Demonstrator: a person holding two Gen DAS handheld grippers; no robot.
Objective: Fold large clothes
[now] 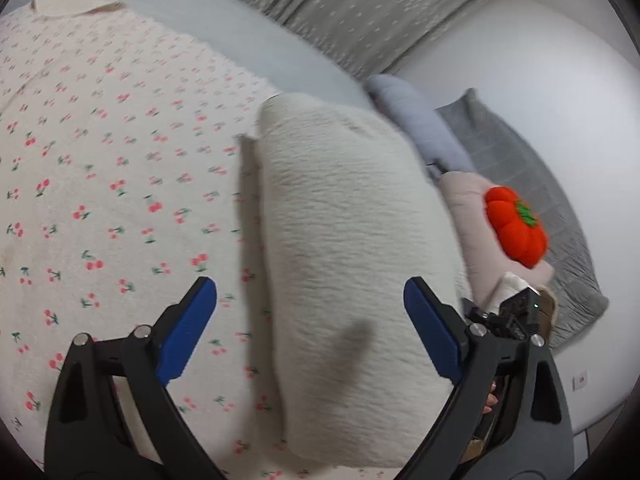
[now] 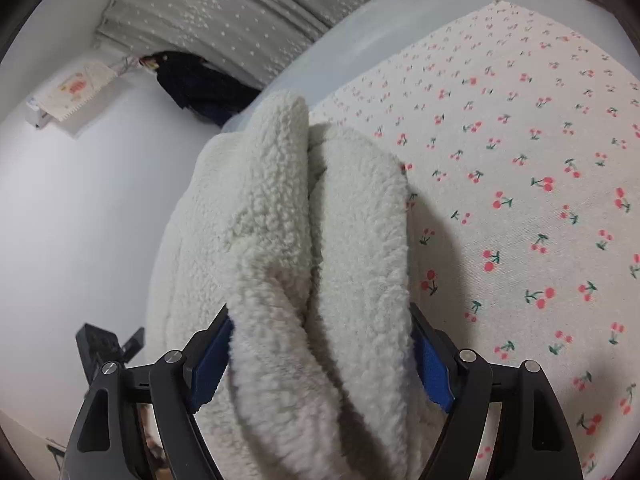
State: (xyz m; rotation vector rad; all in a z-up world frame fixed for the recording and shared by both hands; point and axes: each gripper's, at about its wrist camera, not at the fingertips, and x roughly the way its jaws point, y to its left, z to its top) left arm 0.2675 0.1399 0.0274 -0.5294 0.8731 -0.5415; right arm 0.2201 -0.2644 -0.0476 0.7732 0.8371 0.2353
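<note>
only leftward, orange pumpkin cushion (image 1: 516,226), rightward, dark garment (image 2: 200,84)

A folded cream fleece garment (image 1: 352,264) is lying on a cherry-printed cream bedspread (image 1: 100,184), near its edge. In the left wrist view, a pale pink cushion (image 1: 466,216) is sitting just right of the garment, an orange plush pumpkin (image 1: 516,226) is resting on it, and a grey quilted blanket (image 1: 532,184) is lying behind them
</note>
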